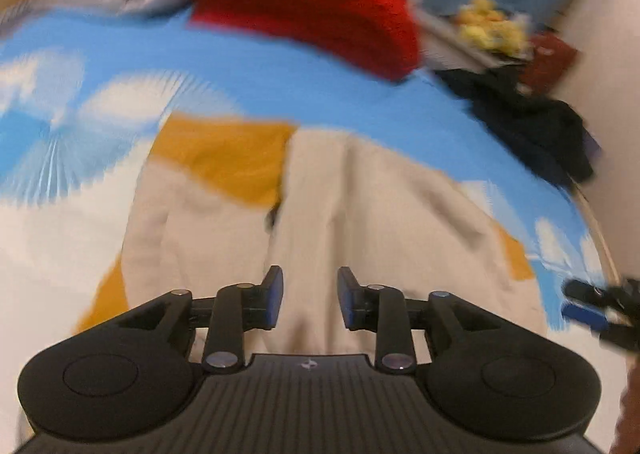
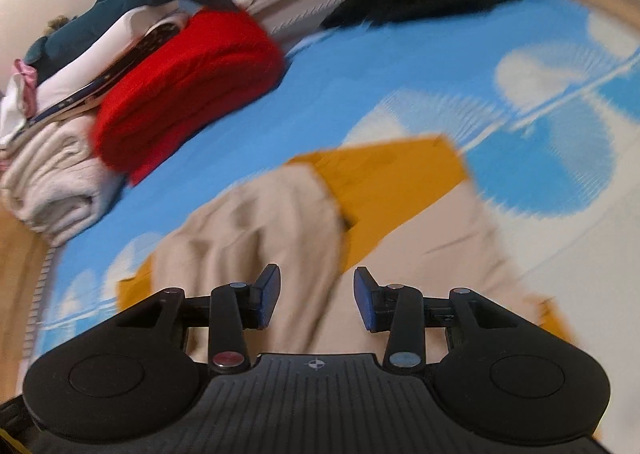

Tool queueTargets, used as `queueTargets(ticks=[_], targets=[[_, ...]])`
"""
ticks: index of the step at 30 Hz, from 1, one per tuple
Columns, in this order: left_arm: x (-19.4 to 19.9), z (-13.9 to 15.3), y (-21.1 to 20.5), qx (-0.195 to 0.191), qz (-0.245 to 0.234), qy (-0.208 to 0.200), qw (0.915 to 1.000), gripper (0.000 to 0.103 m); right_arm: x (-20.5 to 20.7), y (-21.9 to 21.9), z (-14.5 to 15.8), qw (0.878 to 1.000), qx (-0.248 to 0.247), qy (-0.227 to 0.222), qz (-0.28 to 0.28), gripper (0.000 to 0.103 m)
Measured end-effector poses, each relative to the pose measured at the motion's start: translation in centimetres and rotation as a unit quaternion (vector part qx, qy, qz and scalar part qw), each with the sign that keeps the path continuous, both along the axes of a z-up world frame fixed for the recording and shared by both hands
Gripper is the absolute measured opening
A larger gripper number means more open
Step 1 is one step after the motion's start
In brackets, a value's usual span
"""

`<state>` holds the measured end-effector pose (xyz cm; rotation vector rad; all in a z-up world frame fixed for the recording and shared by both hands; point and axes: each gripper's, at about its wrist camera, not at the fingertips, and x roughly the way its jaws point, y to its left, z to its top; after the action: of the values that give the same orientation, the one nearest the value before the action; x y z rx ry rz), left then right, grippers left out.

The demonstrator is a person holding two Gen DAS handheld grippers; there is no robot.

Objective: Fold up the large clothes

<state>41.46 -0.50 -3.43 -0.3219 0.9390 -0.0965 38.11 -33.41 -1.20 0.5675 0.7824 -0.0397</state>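
Hovering over the beige garment (image 1: 360,213), my left gripper (image 1: 310,300) stood parted, empty. My right gripper (image 2: 316,300) likewise gaped, gripping nothing, above the blue sheet (image 2: 360,85).

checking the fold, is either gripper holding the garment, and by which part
Nothing is held: left gripper and right gripper both stand open above the beige garment.
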Motion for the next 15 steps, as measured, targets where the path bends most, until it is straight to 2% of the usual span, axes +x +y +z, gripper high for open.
queueTargets(ticks=[2, 7, 13, 15], targets=[[1.3, -1.5, 0.5, -0.009, 0.014, 0.038, 0.9991, 0.037, 0.8, 1.1, -0.8, 0.999, 0.033, 0.007, 0.017, 0.048], [3.7, -4.3, 1.6, -0.027, 0.023, 0.068, 0.9970, 0.040, 2.9, 3.9, -3.0, 0.994, 0.083, 0.045, 0.053, 0.050], [3.1, -6.1, 1.2, -0.057, 0.021, 0.092, 0.9939, 0.040, 3.8, 5.6, -5.3, 0.992, 0.049, 0.103, 0.052, 0.050], [3.0, -6.8, 0.9, -0.059, 0.020, 0.099, 0.9932, 0.040, 3.7, 5.5, -5.8, 0.991, 0.055, 0.110, 0.047, 0.050]])
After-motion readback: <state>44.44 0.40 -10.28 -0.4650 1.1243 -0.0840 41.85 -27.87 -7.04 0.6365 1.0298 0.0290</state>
